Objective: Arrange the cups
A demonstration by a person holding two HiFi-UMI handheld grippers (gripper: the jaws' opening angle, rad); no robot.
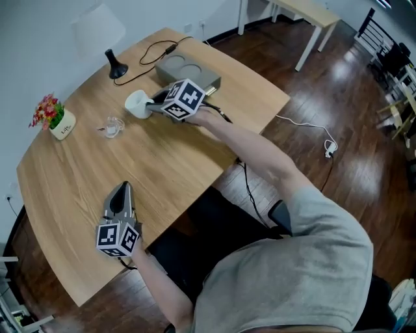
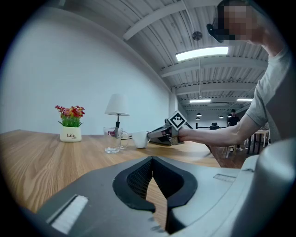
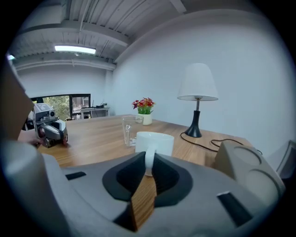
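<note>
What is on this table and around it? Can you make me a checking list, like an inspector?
Surface: wooden table, curved front edge.
Job's things: white mug, held by its handle; glass standing left of it, apart; grey box behind them, its two round hollows empty.
Clutter: flowerpot and lamp at the far side.
Grippers: right gripper shut on the mug's handle; left gripper shut, nothing in it, near the front edge.
Cables: black lead on the table by the lamp; white lead on the floor.
Surroundings: dark wood floor, white side table, chairs.
</note>
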